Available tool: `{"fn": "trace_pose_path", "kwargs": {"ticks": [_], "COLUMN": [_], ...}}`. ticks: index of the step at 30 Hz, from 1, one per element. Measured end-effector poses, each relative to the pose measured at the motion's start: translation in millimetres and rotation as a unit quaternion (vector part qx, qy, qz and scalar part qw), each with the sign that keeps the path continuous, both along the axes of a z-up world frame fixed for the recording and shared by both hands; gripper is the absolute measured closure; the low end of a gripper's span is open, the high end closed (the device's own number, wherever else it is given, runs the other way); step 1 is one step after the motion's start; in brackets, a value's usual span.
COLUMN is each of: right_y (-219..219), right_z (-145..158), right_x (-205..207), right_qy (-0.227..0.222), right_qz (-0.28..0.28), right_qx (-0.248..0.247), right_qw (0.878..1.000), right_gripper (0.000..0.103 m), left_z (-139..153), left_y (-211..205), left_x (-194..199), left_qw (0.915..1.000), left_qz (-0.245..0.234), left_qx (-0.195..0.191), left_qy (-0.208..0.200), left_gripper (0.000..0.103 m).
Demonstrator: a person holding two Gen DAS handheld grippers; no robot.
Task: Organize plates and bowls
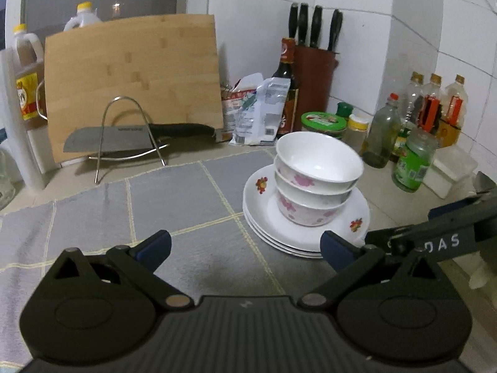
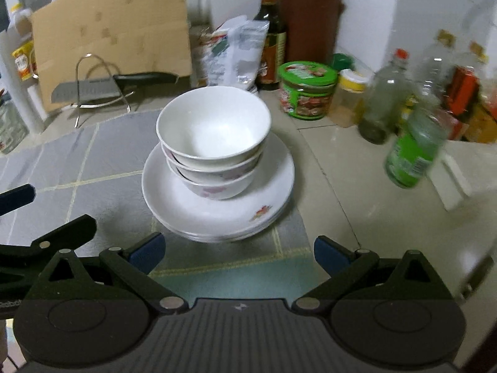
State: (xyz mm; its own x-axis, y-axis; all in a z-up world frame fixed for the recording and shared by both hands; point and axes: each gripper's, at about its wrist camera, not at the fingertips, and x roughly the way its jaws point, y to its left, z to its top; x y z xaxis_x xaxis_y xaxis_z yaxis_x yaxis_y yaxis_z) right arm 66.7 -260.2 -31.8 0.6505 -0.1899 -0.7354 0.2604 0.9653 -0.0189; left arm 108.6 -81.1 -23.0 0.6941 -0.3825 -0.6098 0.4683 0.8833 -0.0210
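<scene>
Three white bowls (image 1: pixel 316 171) with pink flower prints are nested in a stack on a pile of white plates (image 1: pixel 264 214) with small flower marks. The same bowls (image 2: pixel 214 136) and plates (image 2: pixel 273 183) sit centred in the right wrist view. My left gripper (image 1: pixel 247 247) is open, low over the grey mat, just left of and in front of the plates. My right gripper (image 2: pixel 237 253) is open too, directly in front of the plate pile and apart from it. Nothing is between either pair of fingers. Part of the right gripper (image 1: pixel 447 233) shows at the left view's right edge.
A grey checked mat (image 1: pixel 174 205) covers the counter. Behind it stand a bamboo cutting board (image 1: pixel 133 74), a cleaver in a wire rack (image 1: pixel 124 138), a knife block (image 1: pixel 313 74), a sauce bottle (image 1: pixel 287 90), snack bags, a green tub (image 2: pixel 306 90) and several bottles and jars (image 1: pixel 413 161) at right.
</scene>
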Motion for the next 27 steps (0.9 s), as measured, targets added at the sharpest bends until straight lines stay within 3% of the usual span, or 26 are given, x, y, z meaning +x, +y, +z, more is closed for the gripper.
{"fn": "trace_pose_path", "kwargs": {"ticks": [11,27], "right_y": [15.3,24.8], "right_z": [19.5,27.3], "right_x": [-41.0,-45.1], "right_qy": [-0.04,-0.051], "right_qz": [-0.025,-0.026], "right_qx": [-0.008,-0.023], "right_qw": [0.999,0.998], "right_gripper": [0.0,0.0], "left_z": [21.9,28.7], "left_y": [7.7,13.6], "left_x": [-23.7,-29.1], "left_qw": [0.9999,0.9998], "left_qz": [0.0,0.009], "left_qx": [0.01,0.011], "left_qy": [-0.008,-0.013], "left_gripper": [0.001,0.001]}}
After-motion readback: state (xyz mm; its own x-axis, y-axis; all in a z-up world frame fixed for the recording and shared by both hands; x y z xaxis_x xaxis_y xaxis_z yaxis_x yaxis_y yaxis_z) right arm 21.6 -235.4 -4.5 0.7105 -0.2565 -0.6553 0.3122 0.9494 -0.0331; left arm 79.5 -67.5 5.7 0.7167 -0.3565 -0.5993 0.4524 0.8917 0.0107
